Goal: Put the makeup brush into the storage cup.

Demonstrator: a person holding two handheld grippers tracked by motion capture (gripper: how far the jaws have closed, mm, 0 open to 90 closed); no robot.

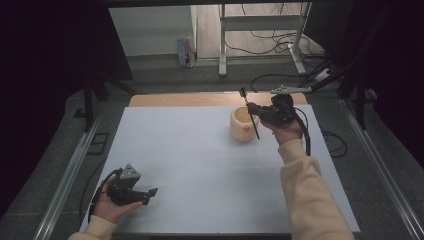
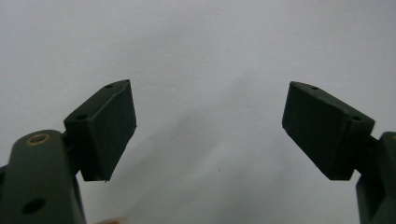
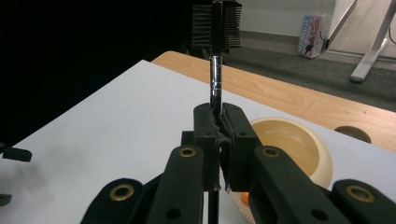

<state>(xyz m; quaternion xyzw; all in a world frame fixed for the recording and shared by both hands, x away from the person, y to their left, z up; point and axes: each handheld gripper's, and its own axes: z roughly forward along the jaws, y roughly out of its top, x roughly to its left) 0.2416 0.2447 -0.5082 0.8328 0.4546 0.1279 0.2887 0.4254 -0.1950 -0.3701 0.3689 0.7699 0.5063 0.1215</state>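
My right gripper (image 1: 253,108) is shut on the thin metal shaft of a small black brush (image 1: 244,93), held upright over the far right of the white mat. In the right gripper view the jaws pinch the brush shaft (image 3: 215,74) and its bristled head stands above them. A cream round holder (image 1: 239,131) with an orange mark stands just left of and below that gripper, its open top (image 3: 289,140) to the right of my right gripper (image 3: 219,126). My left gripper (image 1: 149,193) rests at the near left, open, with nothing between its pads (image 2: 112,126).
The white mat (image 1: 200,165) covers the table, with a strip of bare wood (image 1: 200,99) at the far edge. Beyond it are a colourful carton (image 1: 186,51), desk legs and cables on the floor. Dark curtains flank both sides.
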